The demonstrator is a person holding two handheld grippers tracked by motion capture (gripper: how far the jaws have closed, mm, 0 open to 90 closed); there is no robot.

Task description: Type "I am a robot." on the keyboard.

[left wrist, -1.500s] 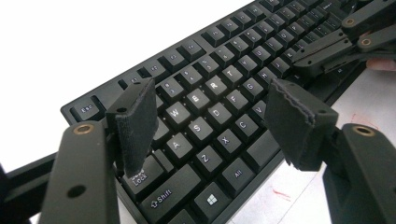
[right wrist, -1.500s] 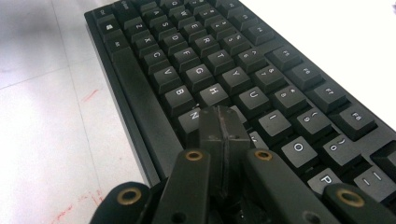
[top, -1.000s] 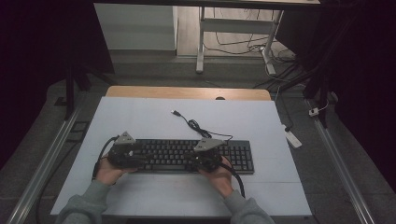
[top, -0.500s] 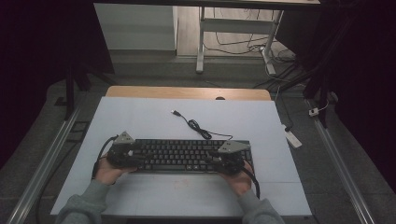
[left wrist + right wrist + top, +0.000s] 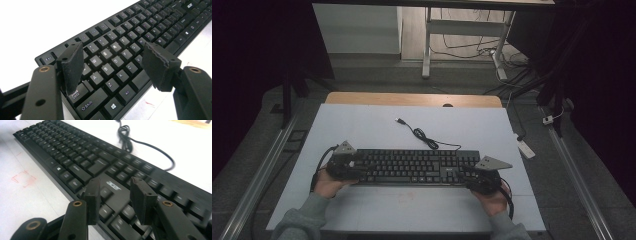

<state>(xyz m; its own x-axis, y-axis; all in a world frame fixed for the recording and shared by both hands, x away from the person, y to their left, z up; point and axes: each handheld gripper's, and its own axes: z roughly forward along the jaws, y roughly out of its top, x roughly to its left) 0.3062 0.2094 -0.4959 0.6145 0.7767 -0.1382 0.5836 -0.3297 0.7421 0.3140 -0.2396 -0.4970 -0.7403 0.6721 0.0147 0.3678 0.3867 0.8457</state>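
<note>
I read "acer" on the black keyboard (image 5: 412,166), lying near the table's (image 5: 377,125) front edge. My left gripper (image 5: 113,65) sits spread over the Caps Lock end. My right gripper (image 5: 115,200) has slid along to the keyboard's right end, its jaws just opening, pinching nothing.

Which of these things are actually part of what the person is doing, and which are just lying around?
In use:
- black keyboard
- its cable, trailing on the white table top
- left gripper, jaws spread over the left-hand keys
- right gripper, jaws just been opening, nothing gripped, above the keys near the logo

Lying about:
- white power strip on the floor
- desk frame behind the table
</note>
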